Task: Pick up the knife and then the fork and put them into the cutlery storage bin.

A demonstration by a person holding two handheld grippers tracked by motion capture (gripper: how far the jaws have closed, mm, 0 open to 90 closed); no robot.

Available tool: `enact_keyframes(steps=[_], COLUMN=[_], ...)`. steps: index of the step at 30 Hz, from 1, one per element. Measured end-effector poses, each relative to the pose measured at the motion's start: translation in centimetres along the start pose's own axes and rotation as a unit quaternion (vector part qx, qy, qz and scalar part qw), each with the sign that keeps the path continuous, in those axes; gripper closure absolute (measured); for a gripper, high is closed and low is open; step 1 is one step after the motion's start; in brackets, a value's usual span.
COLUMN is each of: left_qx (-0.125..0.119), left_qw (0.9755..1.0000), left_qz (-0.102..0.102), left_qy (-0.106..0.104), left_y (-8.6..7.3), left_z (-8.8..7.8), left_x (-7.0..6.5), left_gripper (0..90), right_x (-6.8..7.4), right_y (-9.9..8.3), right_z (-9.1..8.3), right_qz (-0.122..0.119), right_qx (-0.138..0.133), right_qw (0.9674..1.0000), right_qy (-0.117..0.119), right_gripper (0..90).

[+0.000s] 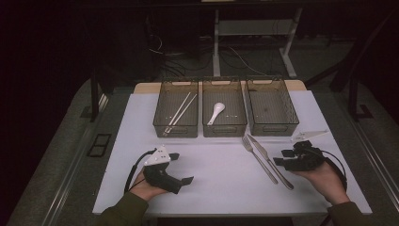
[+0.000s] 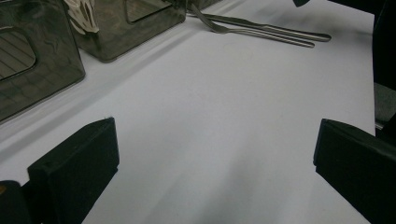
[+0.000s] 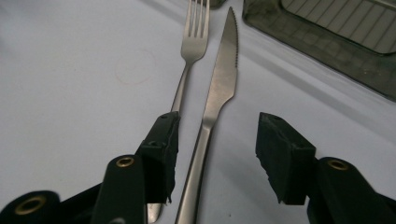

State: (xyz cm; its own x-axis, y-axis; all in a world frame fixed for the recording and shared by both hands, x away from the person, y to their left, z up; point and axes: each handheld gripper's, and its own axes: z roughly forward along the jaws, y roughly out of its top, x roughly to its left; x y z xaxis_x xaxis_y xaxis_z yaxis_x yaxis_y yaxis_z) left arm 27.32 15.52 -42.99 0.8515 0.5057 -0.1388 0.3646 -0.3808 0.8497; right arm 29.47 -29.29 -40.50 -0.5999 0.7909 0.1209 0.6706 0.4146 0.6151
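Observation:
A steel fork [image 1: 259, 159] and a steel knife [image 1: 269, 161] lie side by side on the white mat [image 1: 221, 188], right of centre, tips pointing toward the bins. My right gripper [image 1: 281, 157] rests at their handle ends. In the right gripper view the knife [image 3: 222, 84] runs between the jaws of my right gripper [image 3: 217, 149], nearer the left one, with a gap still on both sides; the fork [image 3: 191, 42] passes under that left jaw. My left gripper [image 1: 182, 168] sits at the mat's front left, wide open over bare mat [image 2: 215, 154].
Three dark mesh bins stand in a row at the back: the left bin [image 1: 175, 129] holds chopsticks [image 1: 181, 110], the middle bin [image 1: 224, 129] a white spoon [image 1: 216, 112], and the right bin [image 1: 273, 128] holds nothing. Dark floor and a table frame lie beyond.

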Motion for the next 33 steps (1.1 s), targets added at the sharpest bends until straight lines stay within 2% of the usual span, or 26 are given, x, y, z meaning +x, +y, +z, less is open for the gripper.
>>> enact_keyframes(steps=[7, 15, 33], left_qx=[0.0, 0.001, 0.004], left_qw=[1.0, 1.0, 0.9999], left_qz=[-0.001, -0.003, -0.005], left_qy=[-0.003, -0.006, -0.013], left_y=[0.0, 0.0, 0.0], left_z=[0.0, 0.1, 0.2], left_x=[0.0, -0.1, 0.0], left_gripper=[0.0, 0.0, 0.0], right_x=[0.3, 0.5, 0.8], right_y=[0.8, 1.4, 1.5], right_z=[1.9, 3.5, 4.1], right_qz=[-0.005, -0.005, -0.036], right_qx=[0.048, 0.095, 0.131], right_qw=[0.9988, 0.9955, 0.9907], right_qy=[0.008, 0.002, -0.016], right_gripper=[59.8, 66.8, 77.3])
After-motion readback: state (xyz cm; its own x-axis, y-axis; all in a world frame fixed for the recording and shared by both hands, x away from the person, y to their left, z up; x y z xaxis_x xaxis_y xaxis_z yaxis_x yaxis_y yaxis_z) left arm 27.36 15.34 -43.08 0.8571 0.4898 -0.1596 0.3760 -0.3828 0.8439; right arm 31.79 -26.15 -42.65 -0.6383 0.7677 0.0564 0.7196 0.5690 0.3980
